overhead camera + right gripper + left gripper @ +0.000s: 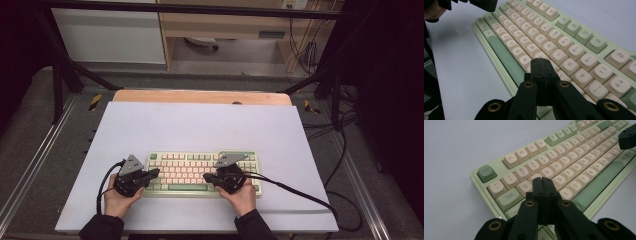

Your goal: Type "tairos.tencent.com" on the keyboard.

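Keyboard (200,172) keys need one closed tip each: left hand-held gripper (542,180) and right hand-held gripper (541,60) should press straight down, gently.

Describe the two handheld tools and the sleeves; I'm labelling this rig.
Both the left black two-jaw tool and the right black two-jaw tool carry a grey three-cornered plate, brass-coloured rivets and a trailing black cable. The dark sleeves reach the wrists.
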`<state>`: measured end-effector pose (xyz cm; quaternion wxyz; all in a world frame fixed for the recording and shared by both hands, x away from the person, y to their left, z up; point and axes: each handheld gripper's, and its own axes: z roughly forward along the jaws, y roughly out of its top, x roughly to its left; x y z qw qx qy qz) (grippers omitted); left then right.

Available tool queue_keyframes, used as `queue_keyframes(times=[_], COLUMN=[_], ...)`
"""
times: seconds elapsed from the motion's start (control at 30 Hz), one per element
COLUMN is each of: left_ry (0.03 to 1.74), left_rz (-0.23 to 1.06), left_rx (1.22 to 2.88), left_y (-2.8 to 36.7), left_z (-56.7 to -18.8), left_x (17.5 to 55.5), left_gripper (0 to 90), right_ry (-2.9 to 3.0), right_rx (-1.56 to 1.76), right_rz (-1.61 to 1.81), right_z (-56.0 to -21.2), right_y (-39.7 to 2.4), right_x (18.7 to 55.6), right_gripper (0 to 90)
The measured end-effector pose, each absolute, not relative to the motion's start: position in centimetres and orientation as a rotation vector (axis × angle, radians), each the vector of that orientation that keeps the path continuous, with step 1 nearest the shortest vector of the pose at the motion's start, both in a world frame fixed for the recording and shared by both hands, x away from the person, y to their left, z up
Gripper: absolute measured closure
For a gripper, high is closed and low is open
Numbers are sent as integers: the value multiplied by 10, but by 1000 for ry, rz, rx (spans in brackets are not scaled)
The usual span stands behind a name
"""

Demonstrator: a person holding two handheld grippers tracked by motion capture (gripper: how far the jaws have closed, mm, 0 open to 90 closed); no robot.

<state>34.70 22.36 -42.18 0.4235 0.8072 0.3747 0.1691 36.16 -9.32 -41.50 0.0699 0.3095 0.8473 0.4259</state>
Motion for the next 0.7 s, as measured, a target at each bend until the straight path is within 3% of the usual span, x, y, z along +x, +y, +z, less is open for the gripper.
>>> queue_keyframes(times=[0.7], left_ry=[906], left_rz=[405], left_rx=[2030], left_y=[210], left_z=[-421], left_x=[345], left_gripper=[900], right_ry=[2495], right_rx=[1009], right_rz=[1291], right_z=[-416], right_y=[-138], right_x=[356], right_gripper=[900])
